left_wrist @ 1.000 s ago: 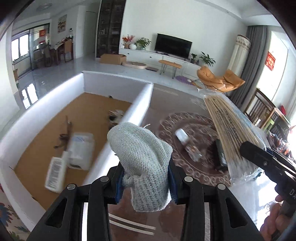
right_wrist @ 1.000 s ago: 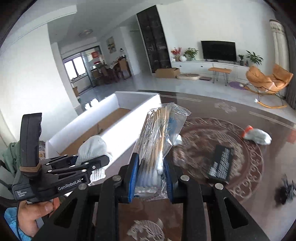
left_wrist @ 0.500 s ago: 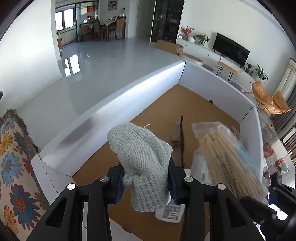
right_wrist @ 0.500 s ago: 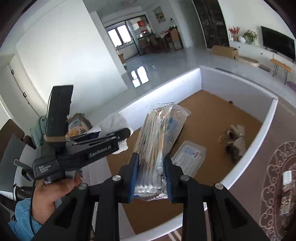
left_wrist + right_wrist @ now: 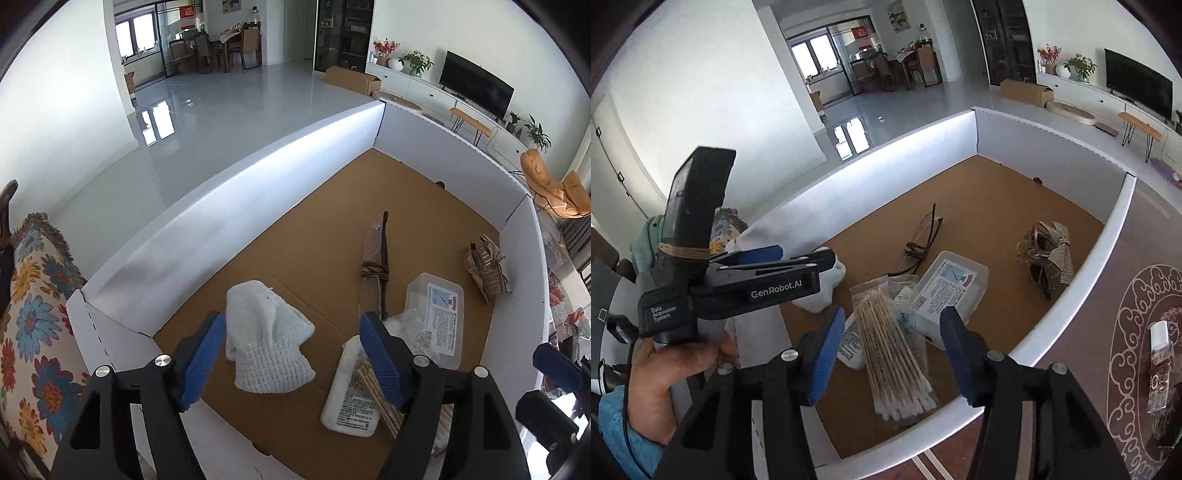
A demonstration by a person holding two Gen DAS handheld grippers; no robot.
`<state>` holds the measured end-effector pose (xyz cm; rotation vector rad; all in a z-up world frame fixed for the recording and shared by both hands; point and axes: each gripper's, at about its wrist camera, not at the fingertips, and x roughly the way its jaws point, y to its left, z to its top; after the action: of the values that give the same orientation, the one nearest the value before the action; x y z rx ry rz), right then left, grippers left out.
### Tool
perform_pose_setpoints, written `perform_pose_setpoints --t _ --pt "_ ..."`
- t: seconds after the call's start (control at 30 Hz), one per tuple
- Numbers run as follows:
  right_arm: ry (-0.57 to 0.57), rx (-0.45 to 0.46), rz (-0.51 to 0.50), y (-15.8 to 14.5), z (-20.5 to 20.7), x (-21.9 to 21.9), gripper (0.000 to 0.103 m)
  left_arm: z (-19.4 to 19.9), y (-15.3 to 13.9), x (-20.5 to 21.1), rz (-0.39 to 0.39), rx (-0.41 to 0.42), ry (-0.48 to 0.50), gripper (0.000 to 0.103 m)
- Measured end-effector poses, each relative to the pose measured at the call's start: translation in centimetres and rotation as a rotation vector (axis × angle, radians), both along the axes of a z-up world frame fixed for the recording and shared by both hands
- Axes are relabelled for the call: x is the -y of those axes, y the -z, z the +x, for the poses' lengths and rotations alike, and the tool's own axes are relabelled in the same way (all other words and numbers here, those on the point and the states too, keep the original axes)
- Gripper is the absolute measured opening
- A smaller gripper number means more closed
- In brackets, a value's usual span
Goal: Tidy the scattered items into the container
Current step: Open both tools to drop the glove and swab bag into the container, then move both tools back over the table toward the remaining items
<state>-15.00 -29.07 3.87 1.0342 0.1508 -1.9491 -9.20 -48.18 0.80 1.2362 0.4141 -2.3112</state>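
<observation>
My left gripper (image 5: 291, 354) hangs over the white cardboard box (image 5: 221, 206), jaws opening. The white knitted glove (image 5: 266, 347) lies on the brown box floor below, free of both blue pads. My right gripper (image 5: 892, 350) is over the same box (image 5: 886, 166), its jaws opening too. The bag of cotton swabs (image 5: 897, 350) rests under it across a flat white packet (image 5: 849, 343), touching neither pad. From the right wrist the left gripper (image 5: 757, 284) shows at the left, held by a person's hand (image 5: 665, 369), partly covering the glove (image 5: 820, 295).
Also in the box are glasses (image 5: 380, 258), a clear plastic case (image 5: 439, 314) and a patterned bow clip (image 5: 487, 266). A small clear bottle (image 5: 1160, 362) lies outside on the dark patterned table (image 5: 1089, 332). A floral cloth (image 5: 33, 317) lies left of the box.
Both grippers swung from the table to above the box and opened. The glove left the left jaws and the swab bag left the right jaws; both now lie in the box.
</observation>
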Motion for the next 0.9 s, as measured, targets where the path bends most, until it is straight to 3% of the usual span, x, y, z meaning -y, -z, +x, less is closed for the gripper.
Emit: perform_pose_setpoints --t 0.13,0.3,0.37,0.43,0.63,0.77,0.9 --pt "0.052 -0.058 -0.050 -1.1 1.0 -4.3 0.055 0.3 -1.7 -4.4 -0.052 -0.038 0.069 0.074" --pt "0.184 -0.160 -0.058 -0.4 2.1 -13.3 0.055 0.5 -4.4 -13.5 -0.080 -0.110 0.237 0.075" --pt "0.272 -0.184 -0.041 0.7 2.3 -18.1 0.055 0.4 -4.6 -18.5 -0.080 -0.126 0.326 0.089" --pt "0.369 -0.187 -0.013 1.9 2.6 -22.9 0.055 0.2 -3.7 -23.5 -0.071 -0.124 0.420 0.096" --pt "0.696 -0.123 0.112 6.2 3.4 -38.8 0.055 -1.3 3.6 -37.2 -0.004 -0.008 0.647 0.096" --pt "0.845 -0.075 0.136 6.9 4.5 -46.8 0.055 -2.3 6.7 -43.1 -0.011 0.032 0.705 0.096" --pt "0.912 -0.051 0.156 7.1 5.0 -50.6 0.055 -3.1 8.2 -46.1 -0.056 0.049 0.726 0.097"
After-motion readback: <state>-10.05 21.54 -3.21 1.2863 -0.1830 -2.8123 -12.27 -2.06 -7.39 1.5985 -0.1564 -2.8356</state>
